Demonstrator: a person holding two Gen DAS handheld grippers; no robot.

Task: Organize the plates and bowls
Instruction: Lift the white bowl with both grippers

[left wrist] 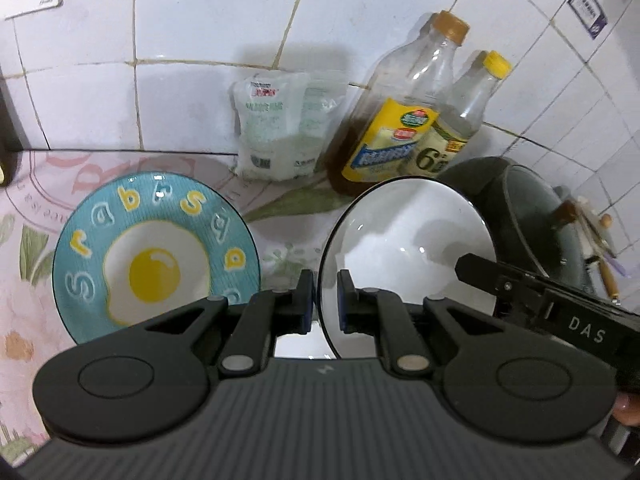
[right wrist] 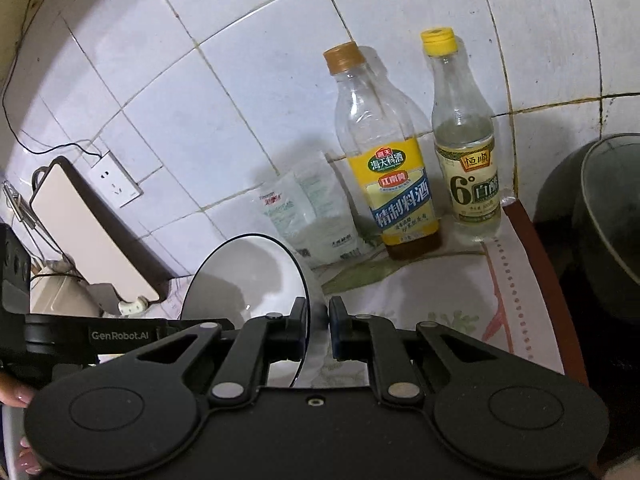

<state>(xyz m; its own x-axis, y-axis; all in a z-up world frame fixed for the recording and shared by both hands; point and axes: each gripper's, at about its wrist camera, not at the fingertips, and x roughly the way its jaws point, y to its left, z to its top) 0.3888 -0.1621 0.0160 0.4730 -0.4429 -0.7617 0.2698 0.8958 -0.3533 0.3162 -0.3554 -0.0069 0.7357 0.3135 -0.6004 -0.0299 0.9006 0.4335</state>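
Note:
A white bowl with a thin black rim (left wrist: 408, 256) hangs above the floral cloth, held from both sides. My left gripper (left wrist: 325, 292) is shut on its left rim. My right gripper (right wrist: 317, 312) is shut on the opposite rim of the same bowl (right wrist: 248, 276), and its dark finger (left wrist: 476, 270) also shows in the left wrist view. A blue plate with a fried-egg picture and yellow letters (left wrist: 156, 248) lies flat on the cloth left of the bowl, partly hidden by my left gripper.
Against the tiled wall stand a cooking-wine bottle (right wrist: 396, 184), a vinegar bottle (right wrist: 468, 160) and a salt bag (right wrist: 312, 216). A dark pot (right wrist: 600, 220) sits at the right. A beige appliance (right wrist: 88, 232) and a wall socket (right wrist: 116, 184) are at the left.

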